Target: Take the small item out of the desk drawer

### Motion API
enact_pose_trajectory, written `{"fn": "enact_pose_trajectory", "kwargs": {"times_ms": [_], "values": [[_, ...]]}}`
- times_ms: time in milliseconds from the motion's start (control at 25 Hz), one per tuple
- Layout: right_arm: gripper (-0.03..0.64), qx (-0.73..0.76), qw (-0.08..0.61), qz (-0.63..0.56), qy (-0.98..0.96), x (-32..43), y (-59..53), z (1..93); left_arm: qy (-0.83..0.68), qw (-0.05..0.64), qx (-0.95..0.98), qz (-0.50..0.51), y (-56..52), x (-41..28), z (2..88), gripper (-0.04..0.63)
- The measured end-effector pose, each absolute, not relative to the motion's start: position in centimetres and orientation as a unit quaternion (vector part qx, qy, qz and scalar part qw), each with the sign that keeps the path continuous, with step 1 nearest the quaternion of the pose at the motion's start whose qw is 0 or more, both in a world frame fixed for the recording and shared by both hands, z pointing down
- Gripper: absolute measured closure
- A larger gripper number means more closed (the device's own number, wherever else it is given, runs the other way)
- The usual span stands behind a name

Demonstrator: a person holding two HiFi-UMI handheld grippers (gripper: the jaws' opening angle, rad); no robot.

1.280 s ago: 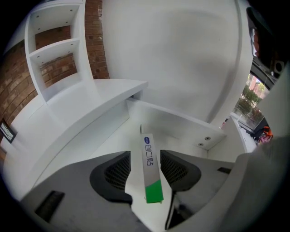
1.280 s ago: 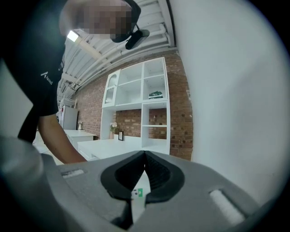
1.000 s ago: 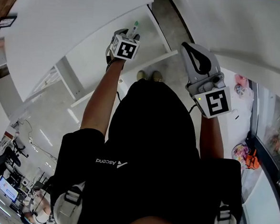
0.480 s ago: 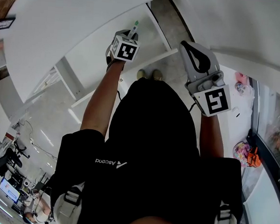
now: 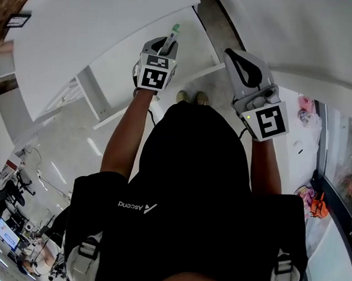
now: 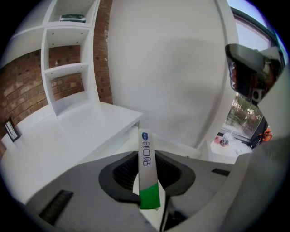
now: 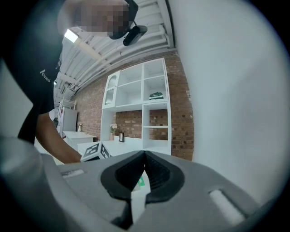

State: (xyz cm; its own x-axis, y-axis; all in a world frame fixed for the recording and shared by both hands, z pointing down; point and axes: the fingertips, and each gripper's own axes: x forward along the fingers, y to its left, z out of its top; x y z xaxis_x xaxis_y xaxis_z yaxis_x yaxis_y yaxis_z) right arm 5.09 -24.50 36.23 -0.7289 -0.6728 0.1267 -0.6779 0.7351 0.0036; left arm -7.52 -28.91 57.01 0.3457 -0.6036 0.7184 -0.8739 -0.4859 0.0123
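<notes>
Clearly the slim white stick-shaped packet with a green end and blue print [image 6: 146, 158] is out of the desk and up in the air. The left gripper [image 5: 168, 45] has its jaws pinched on the packet's lower part, near the green band, and the printed end pokes out well past the tips.

That long free end is the main worry. A tilt or a quick swing could lever the smooth packet round in the pads, or let it slide out altogether. It would then fall towards the white desk top [image 5: 81, 34] or the floor beside the person's shoes [image 5: 191, 97].

The right gripper [image 7: 144, 155] has its jaws pressed together on nothing and hangs just to the side. Bringing the two hands closer could knock the packet's tip.

Below the left gripper lies a lower white surface [image 5: 124, 64], probably the open drawer, though the steep head view does not make that certain. If it is, it juts into the person's path.

Further off, white open shelving against a red brick wall [image 6: 68, 68] and a small dark picture frame [image 6: 11, 130] stand well clear.
</notes>
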Motion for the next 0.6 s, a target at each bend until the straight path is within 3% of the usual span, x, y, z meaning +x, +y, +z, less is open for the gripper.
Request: {"fn": "enact_pose_trajectory", "kwargs": {"times_ms": [600], "values": [[0.615,0.337,0.012,-0.007,-0.941,2.7,-22.5,32.4,-0.509,0.12,0.846,0.104,-24.3,-7.2,38.8,0.502]]}}
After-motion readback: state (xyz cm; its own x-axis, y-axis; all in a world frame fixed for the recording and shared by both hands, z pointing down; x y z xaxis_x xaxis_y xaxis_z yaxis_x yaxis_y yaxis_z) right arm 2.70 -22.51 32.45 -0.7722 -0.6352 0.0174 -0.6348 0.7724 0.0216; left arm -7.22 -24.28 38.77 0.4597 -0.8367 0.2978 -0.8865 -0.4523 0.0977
